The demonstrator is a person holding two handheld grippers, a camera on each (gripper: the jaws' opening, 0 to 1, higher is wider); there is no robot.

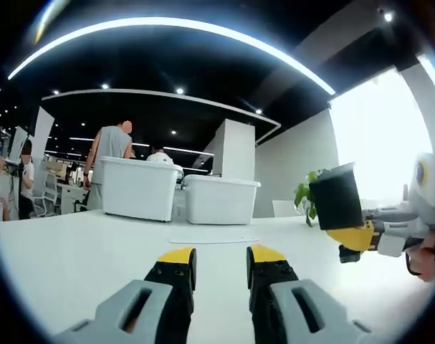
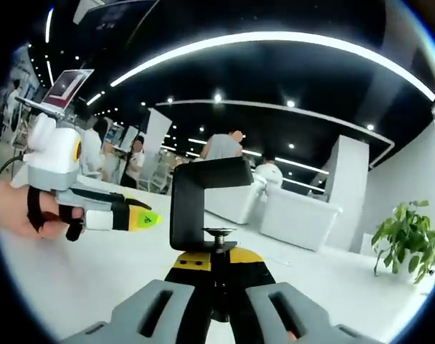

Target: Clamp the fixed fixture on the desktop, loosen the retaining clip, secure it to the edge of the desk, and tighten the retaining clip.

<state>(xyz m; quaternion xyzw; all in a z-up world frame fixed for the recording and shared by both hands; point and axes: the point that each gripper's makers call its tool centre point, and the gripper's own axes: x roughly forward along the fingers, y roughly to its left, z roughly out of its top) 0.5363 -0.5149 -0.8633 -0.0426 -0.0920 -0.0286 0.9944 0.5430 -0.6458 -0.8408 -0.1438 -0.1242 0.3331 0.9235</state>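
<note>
The fixture is a black C-shaped clamp (image 2: 203, 204) with a round-headed screw (image 2: 217, 233) under its lower arm. It stands upright above the white table (image 2: 81, 279), and my right gripper (image 2: 216, 259) is shut on its base. In the left gripper view the same clamp (image 1: 337, 197) shows at the right, carried by the right gripper (image 1: 360, 236). My left gripper (image 1: 221, 256) hovers low over the table (image 1: 81, 251), its yellow-tipped jaws apart with nothing between them. From the right gripper view, the left gripper (image 2: 138, 218) reaches in from the left, held by a hand (image 2: 20, 208).
Two white plastic bins (image 1: 138, 188) (image 1: 221, 199) stand at the far side of the table, with a sheet of paper (image 1: 213, 240) lying before them. A potted plant (image 1: 305, 195) is at the right by a bright window. People stand behind the bins.
</note>
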